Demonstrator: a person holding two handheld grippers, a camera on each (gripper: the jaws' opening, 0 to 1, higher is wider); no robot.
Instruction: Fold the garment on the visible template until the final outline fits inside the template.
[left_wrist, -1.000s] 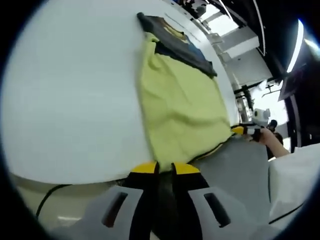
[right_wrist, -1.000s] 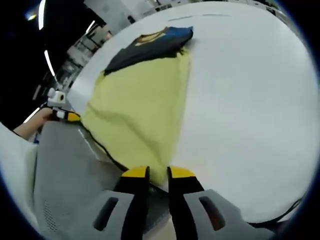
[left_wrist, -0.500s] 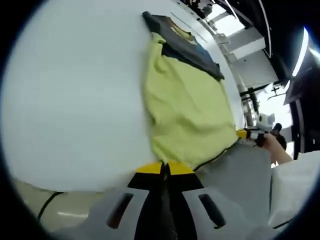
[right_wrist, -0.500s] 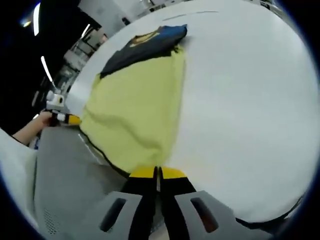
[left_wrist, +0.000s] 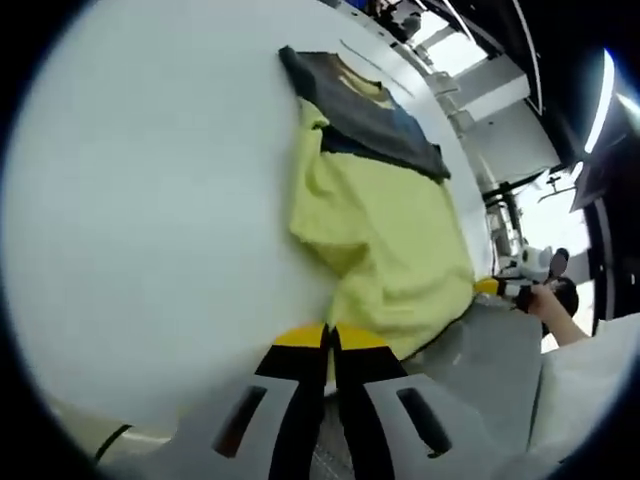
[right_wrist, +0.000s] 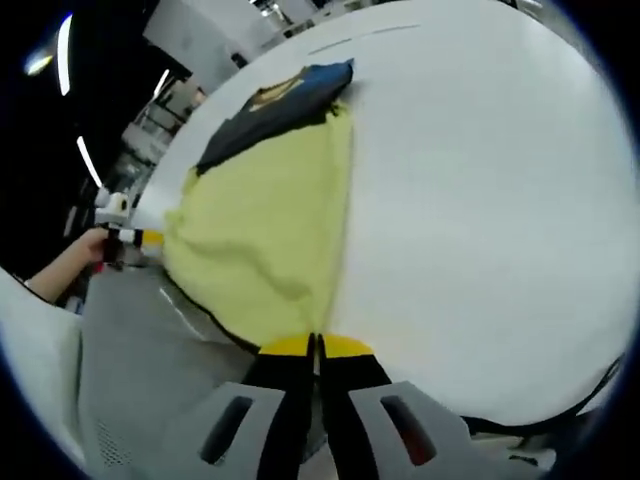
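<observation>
Yellow shirt (left_wrist: 385, 240) lay at white table's (left_wrist: 150, 200) near edge, hem corners clamped by left gripper (left_wrist: 326, 338) and right gripper (right_wrist: 315, 345).

From my station, a broad white table (left_wrist: 150, 200) takes up most of the left gripper view, and it spreads just as wide in the right gripper view (right_wrist: 480, 200). Thin dark line marks (right_wrist: 360, 35) sit on its far end. Off the table's near edge lies a grey surface (right_wrist: 150, 350) (floor or fabric, I cannot tell which), with white cloth (left_wrist: 590, 370) beside it. A black cable (left_wrist: 110, 440) curves below the table edge. Beyond the table the room is dark, with bright light strips (left_wrist: 597, 90) overhead and white structures (left_wrist: 490, 90) standing behind.
</observation>
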